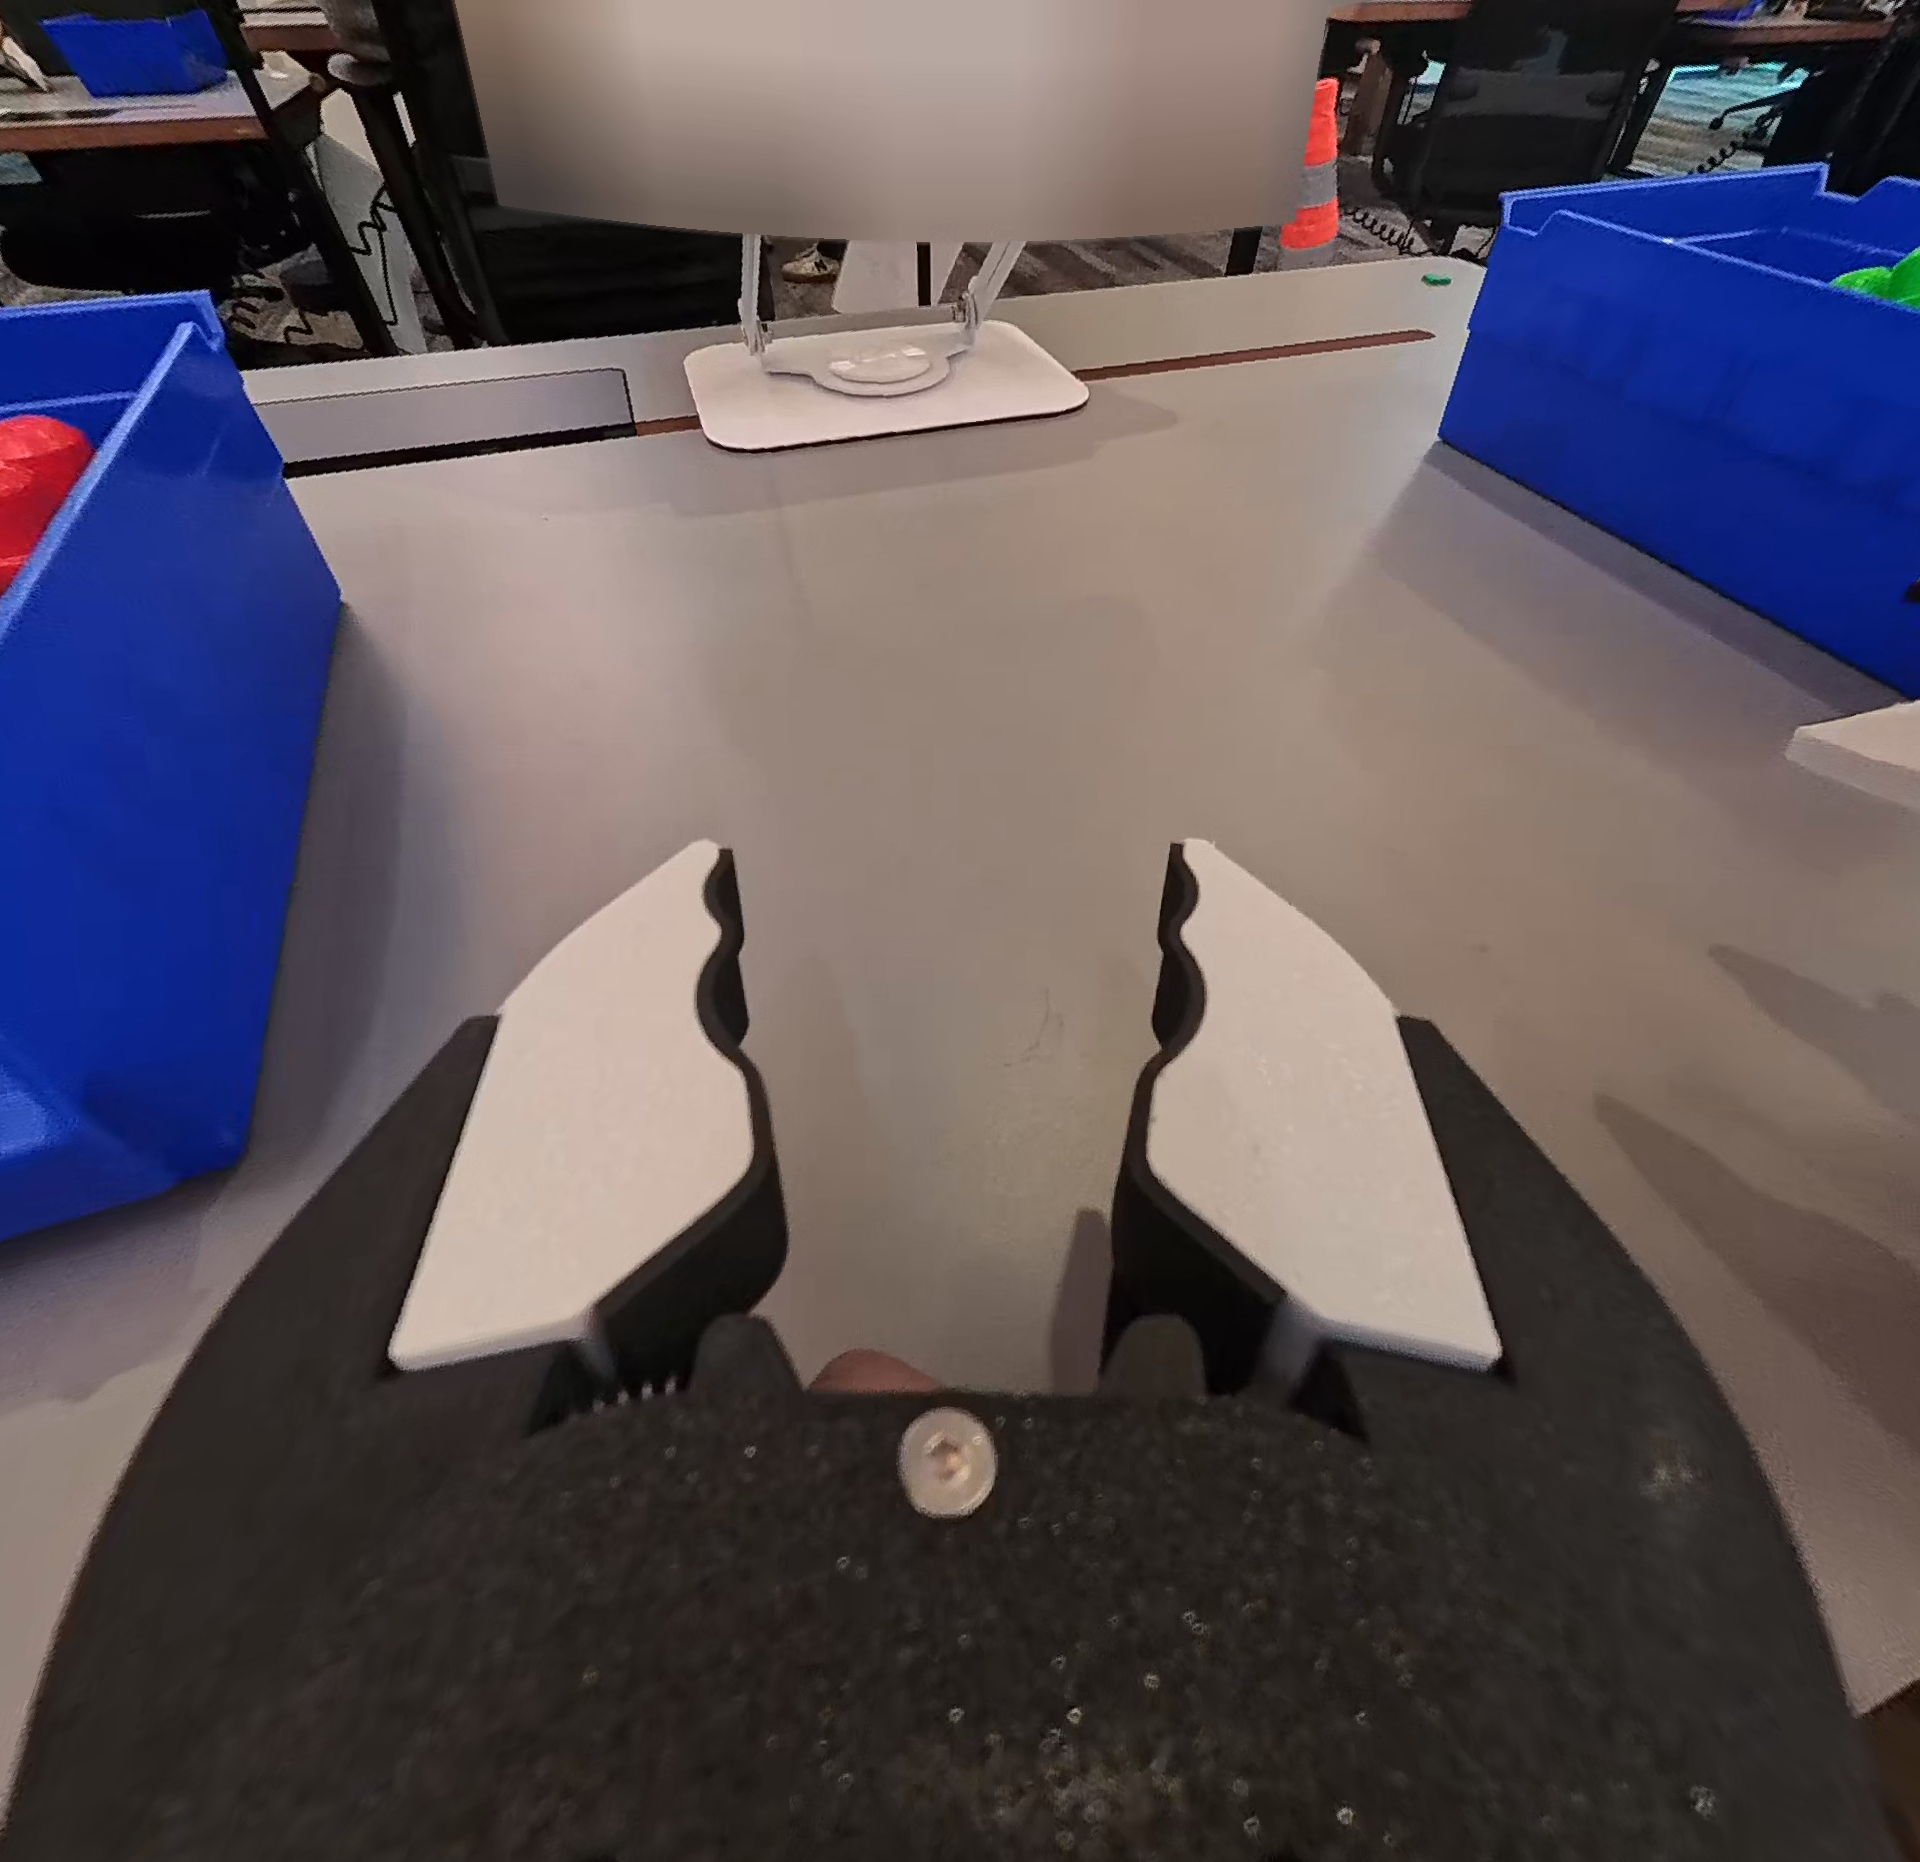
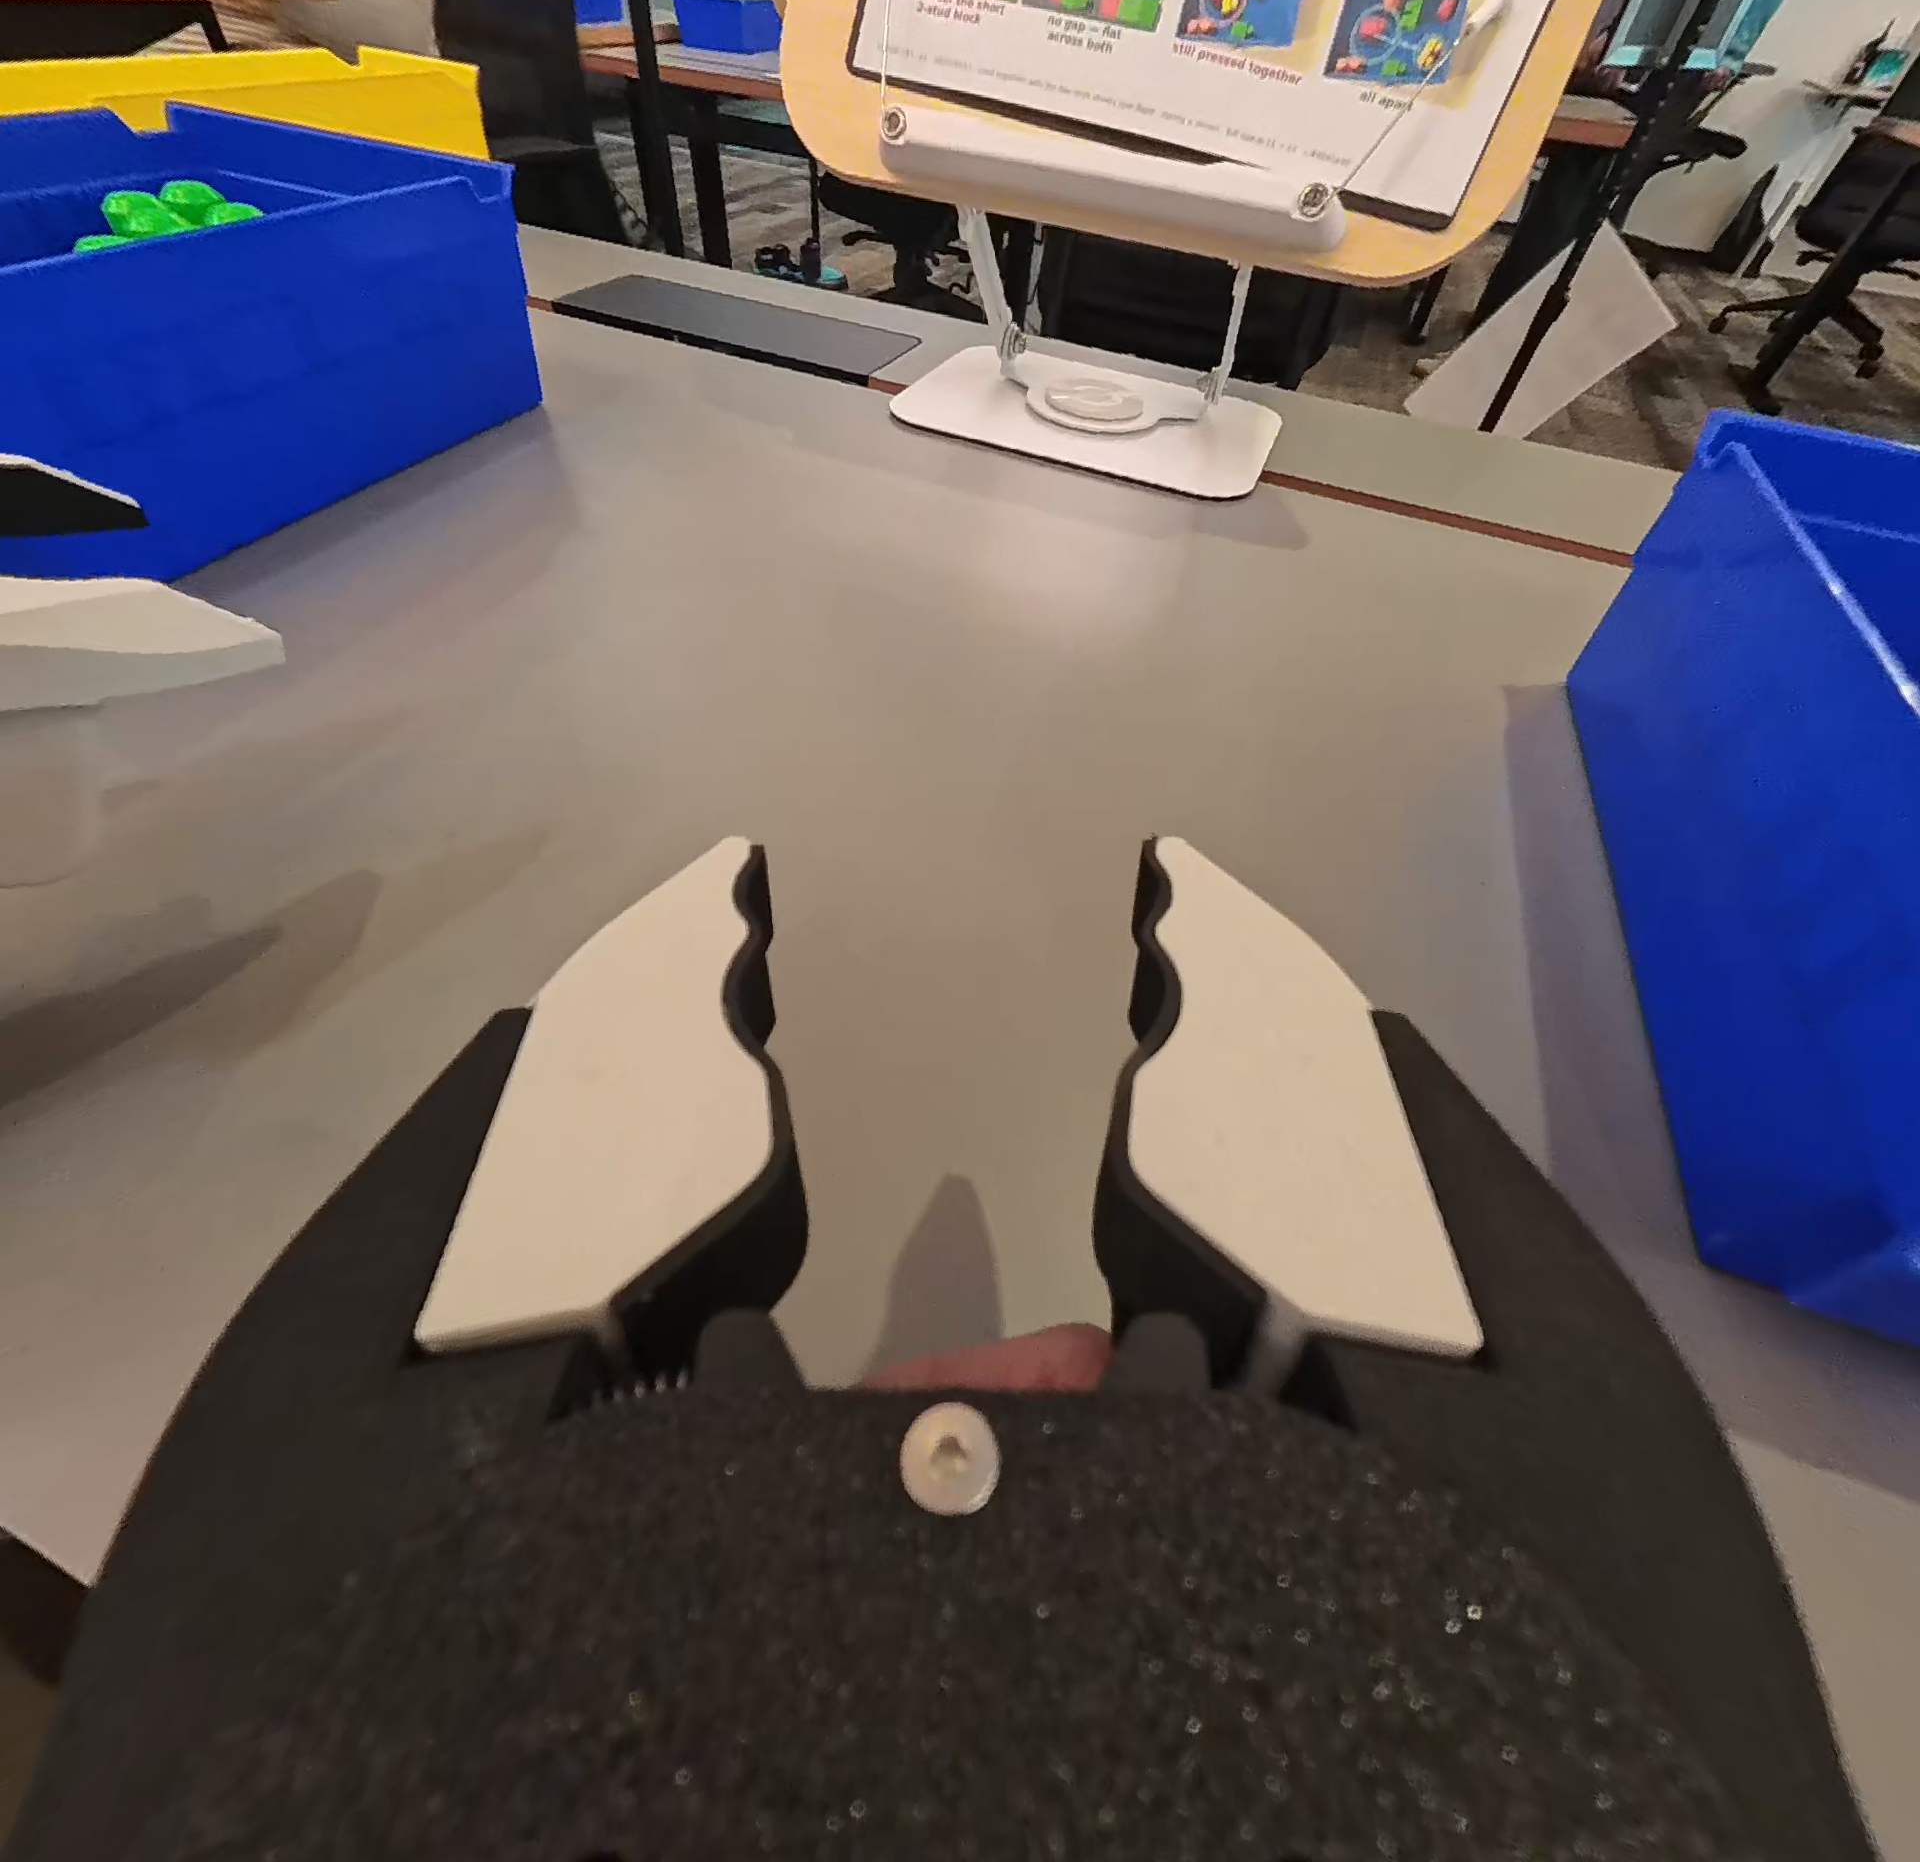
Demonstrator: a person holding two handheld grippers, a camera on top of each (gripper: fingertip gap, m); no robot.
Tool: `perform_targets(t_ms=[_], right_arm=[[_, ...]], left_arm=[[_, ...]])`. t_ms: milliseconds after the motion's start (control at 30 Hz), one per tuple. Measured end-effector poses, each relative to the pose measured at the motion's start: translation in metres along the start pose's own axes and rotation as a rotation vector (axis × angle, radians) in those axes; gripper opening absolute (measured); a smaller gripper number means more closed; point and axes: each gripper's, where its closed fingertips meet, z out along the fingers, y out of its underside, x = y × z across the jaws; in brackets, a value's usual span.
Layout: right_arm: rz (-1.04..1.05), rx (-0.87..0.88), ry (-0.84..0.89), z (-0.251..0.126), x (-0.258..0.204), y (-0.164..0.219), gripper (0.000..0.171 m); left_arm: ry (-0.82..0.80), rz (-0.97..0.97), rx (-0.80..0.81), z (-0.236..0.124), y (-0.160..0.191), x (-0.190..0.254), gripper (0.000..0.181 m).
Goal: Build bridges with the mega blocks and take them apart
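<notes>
Left tool: fingers spread wide, nothing between them, only bare grey counter under the gap. It hovers over the counter, pointing at the stand at the far edge. A bit of the holder's fingertip shows at the base of the tool, behind the screw.

Right tool: same state, fingers spread, gap empty, counter surface visible through it. Fingertip of the holding hand visible at its base too.

Cross views: tip of the right tool enters the left wrist view at the right edge; in the right wrist view the left tool's white fingers come in from the left edge. The two tools are apart, not touching.

Blocks: none on the open counter. Red blocks sit in the blue bin at left, just beside the left tool. Green blocks sit in a rear compartment of another blue bin, seen at far right in the left wrist view and at far left in the right wrist view. A third blue bin stands to the right of the right tool; contents not visible. Yellow bin behind the green-block bin.

Far edge of counter: white stand base carrying a wood-backed board with an illustrated instruction sheet. Black flat strip set in the counter left of the stand. Beyond: desks, office chairs, an orange cone.
</notes>
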Motion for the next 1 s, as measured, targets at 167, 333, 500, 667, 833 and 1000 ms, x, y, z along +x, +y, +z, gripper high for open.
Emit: perform_targets(t_ms=[167,333,500,667,833,1000], right_arm=[[0.002,0.002,-0.003,-0.002,0.002,-0.002,0.067],[0.015,0.012,-0.008,-0.005,0.009,-0.006,0.067],[0.029,0.013,-0.008,-0.008,0.017,-0.005,0.067],[0.038,0.015,-0.007,-0.01,0.023,-0.005,0.066],[0.044,0.011,-0.008,-0.012,0.027,-0.004,0.065],[0.046,0.01,-0.011,-0.012,0.028,-0.004,0.065]], left_arm=[[-0.06,0.054,0.042,-0.018,-0.037,-0.025,0.076],[-0.155,0.058,0.02,-0.035,-0.089,-0.105,0.073],[-0.258,0.055,-0.11,-0.014,-0.101,-0.196,0.074],[-0.248,-0.005,-0.342,0.037,-0.056,-0.251,0.076],[-0.286,-0.053,-0.525,0.066,-0.016,-0.283,0.076],[-0.278,-0.097,-0.629,0.083,0.006,-0.293,0.075]])
